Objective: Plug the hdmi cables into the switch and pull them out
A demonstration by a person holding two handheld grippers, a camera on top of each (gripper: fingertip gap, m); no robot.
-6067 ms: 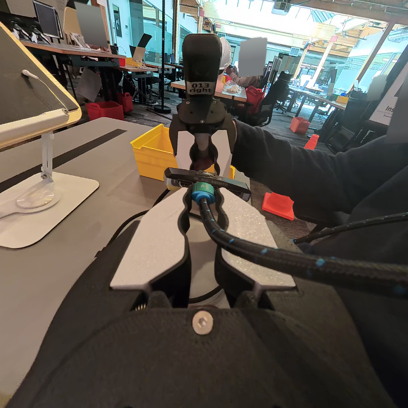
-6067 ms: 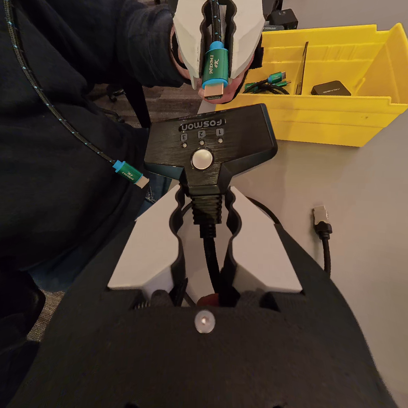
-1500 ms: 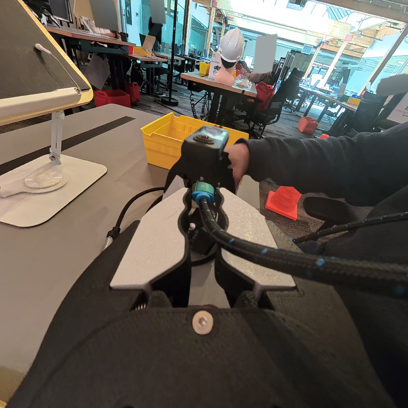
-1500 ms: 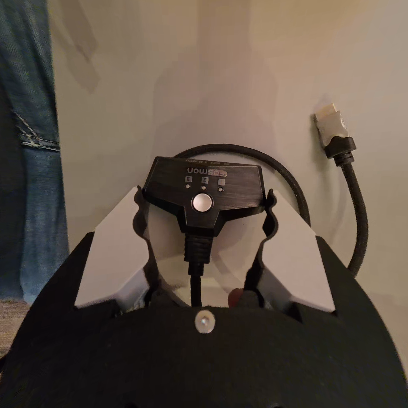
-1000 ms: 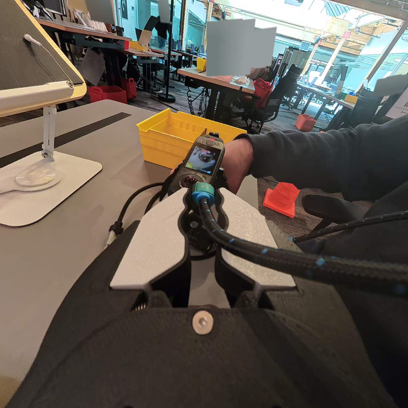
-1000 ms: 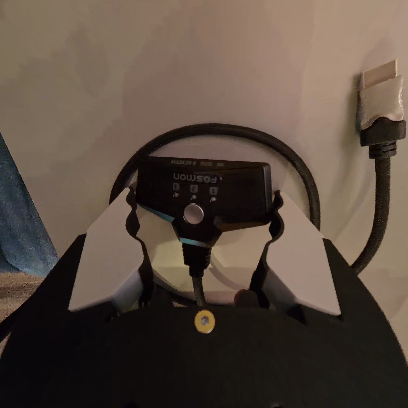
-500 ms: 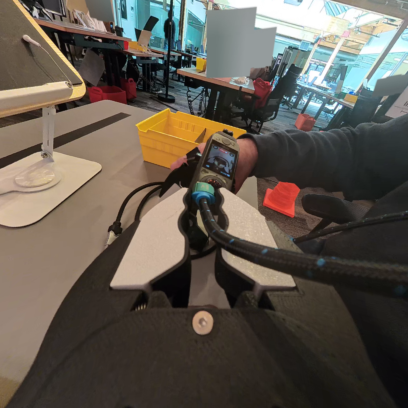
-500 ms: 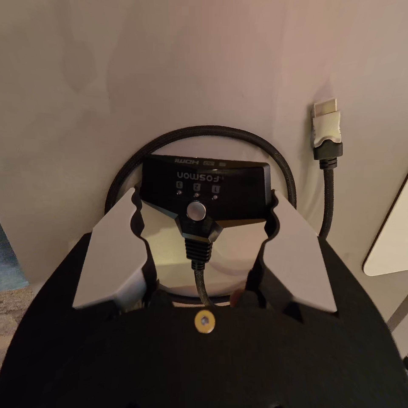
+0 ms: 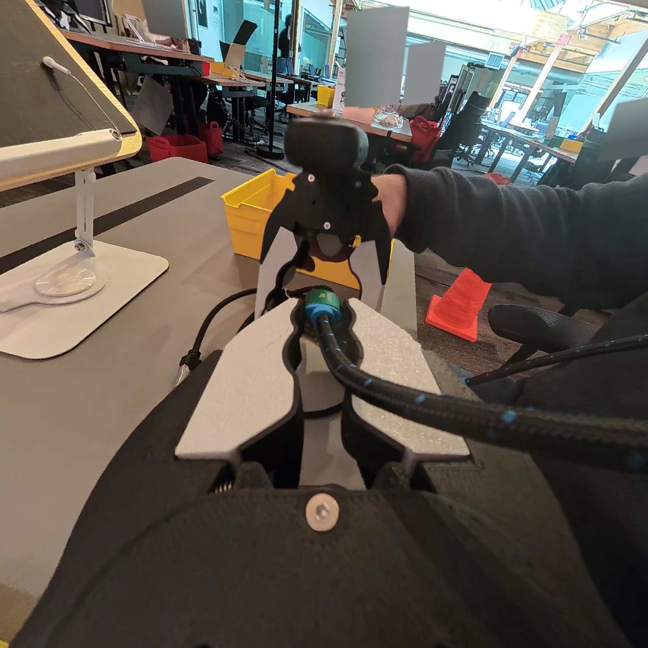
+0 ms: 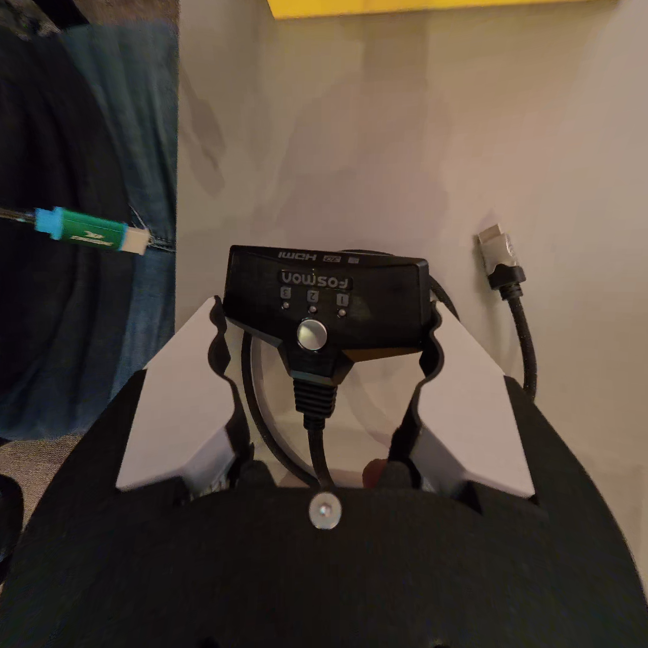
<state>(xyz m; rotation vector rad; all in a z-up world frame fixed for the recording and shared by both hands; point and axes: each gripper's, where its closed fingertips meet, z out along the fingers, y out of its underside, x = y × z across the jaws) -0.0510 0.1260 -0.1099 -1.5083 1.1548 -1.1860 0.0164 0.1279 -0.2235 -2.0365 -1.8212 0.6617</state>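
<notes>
1. Right gripper point(image 10: 324, 315): jaws spread wide, fingertips flanking the HDMI switch point(image 10: 326, 298) without clamping it. Six seconds back it held the switch by its neck in the air; the switch now appears set down on the grey table point(image 10: 385, 140), and in the left wrist view the gripper has tipped up from its low pose of half a second ago.
2. HDMI switch: black, three indicator lights and a round button facing up, its own pigtail cable looping behind; no cable visibly plugged in, though the ports are out of sight.
3. Left gripper point(image 9: 321, 308): still clenched on the green-and-blue HDMI plug point(image 9: 319, 301), the braided cable point(image 9: 456, 406) trailing right.
4. A second green plug point(image 10: 91, 231) hangs off the table edge at left; a silver-and-black plug point(image 10: 498, 256) lies just right of the switch.
5. Yellow bin point(image 9: 252, 217): beyond the switch.
6. Judgement: with the switch released, one plug-and-pull cycle looks finished.
</notes>
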